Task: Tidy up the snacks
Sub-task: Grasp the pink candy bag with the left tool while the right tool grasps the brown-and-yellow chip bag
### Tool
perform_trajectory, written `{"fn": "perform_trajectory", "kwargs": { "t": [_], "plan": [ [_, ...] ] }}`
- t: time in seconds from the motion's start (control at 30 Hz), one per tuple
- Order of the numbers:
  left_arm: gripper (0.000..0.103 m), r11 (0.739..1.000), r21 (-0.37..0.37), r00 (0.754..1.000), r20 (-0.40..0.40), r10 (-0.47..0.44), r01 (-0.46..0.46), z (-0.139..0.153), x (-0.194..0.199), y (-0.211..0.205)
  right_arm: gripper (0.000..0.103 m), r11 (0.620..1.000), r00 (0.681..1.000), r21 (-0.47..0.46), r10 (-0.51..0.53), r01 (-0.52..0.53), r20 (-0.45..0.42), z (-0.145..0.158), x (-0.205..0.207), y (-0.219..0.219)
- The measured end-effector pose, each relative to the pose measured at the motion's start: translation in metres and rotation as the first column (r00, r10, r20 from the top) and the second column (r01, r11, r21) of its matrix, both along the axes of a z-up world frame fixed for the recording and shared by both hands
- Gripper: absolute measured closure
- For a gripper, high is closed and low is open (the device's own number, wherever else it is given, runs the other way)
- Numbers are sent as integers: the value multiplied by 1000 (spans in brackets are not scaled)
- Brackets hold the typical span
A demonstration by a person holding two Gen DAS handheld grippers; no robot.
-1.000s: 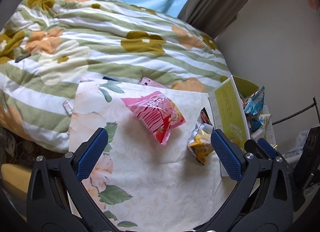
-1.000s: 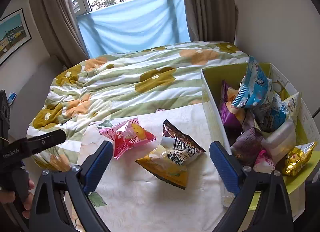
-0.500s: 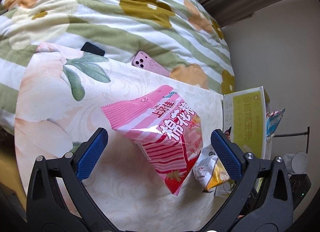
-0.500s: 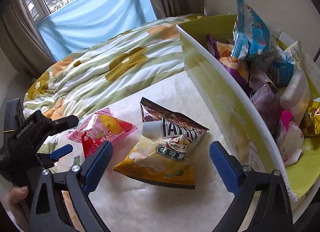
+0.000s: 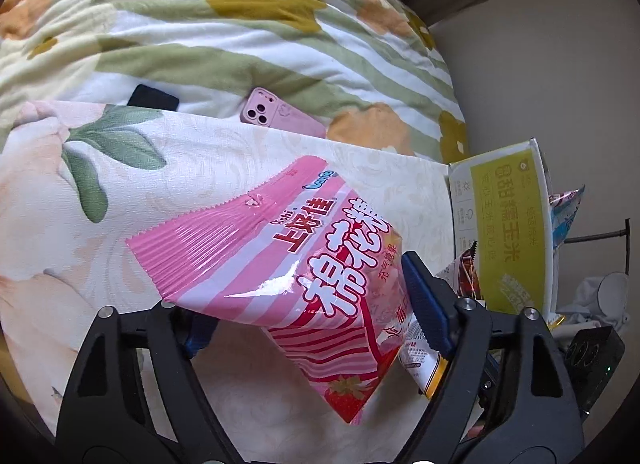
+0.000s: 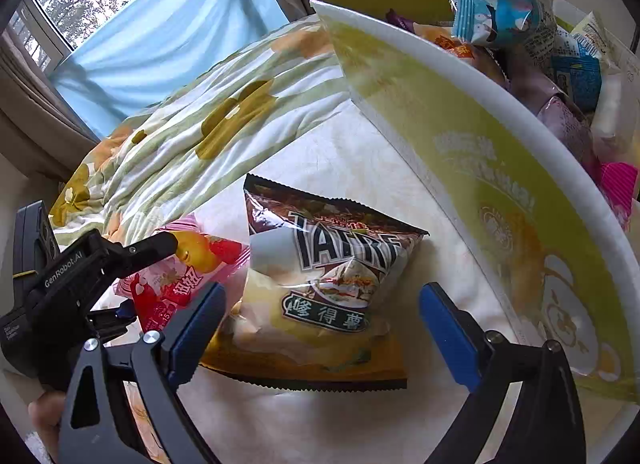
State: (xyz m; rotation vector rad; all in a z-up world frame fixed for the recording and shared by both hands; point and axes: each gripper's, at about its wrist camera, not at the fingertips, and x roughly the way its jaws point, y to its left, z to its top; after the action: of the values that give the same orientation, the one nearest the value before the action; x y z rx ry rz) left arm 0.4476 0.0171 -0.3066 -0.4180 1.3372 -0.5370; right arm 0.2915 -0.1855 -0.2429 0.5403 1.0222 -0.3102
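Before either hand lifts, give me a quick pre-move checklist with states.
1. Pink snack bag between the left gripper fingers: ok, jaws closing around it.
2. Left fingers firmly pressing the bag: cannot tell; the near finger is hidden under the bag.
3. Brown and yellow chip bag between the right gripper fingers: ok.
4. Right gripper gripping it: not ok, jaws stand wide, clear of the bag.
5. Room in the yellow-green box: cannot tell; it already holds many packets.
6. Pink phone clear of both bags: ok, it lies on the quilt behind the cloth.
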Motion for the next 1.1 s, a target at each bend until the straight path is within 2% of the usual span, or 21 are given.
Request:
{"fn": "perform_trajectory", "kwargs": {
  "t": [0.27, 0.5, 0.7, 0.8, 0.93, 1.1],
  "plan": [
    [29, 999, 23, 999, 24, -26, 25, 2, -10, -1, 7, 1000, 1000, -6, 13, -13, -7, -6, 2, -2],
    [29, 998, 60, 999, 31, -26, 24, 7, -26, 15, 9, 999, 999, 40, 21, -19, -41, -17, 4, -6],
    [29, 995, 101, 998, 68, -19, 12, 17, -46, 38, 11, 994, 991, -5, 113, -113, -68, -20, 13, 2],
    [29, 991, 132, 994, 103, -28, 14, 26, -56, 46, 16, 984, 983, -42, 170, -173, -74, -20, 17, 6],
    [29, 989, 147, 991, 135, -18, -2, 39, -67, 55, 29, 969, 973, -96, 220, -226, -71, -16, 19, 13],
    [29, 987, 160, 985, 171, -10, -18, 57, -82, 65, 39, 961, 965, -95, 255, -259, -54, -12, 15, 20]
  ]
}}
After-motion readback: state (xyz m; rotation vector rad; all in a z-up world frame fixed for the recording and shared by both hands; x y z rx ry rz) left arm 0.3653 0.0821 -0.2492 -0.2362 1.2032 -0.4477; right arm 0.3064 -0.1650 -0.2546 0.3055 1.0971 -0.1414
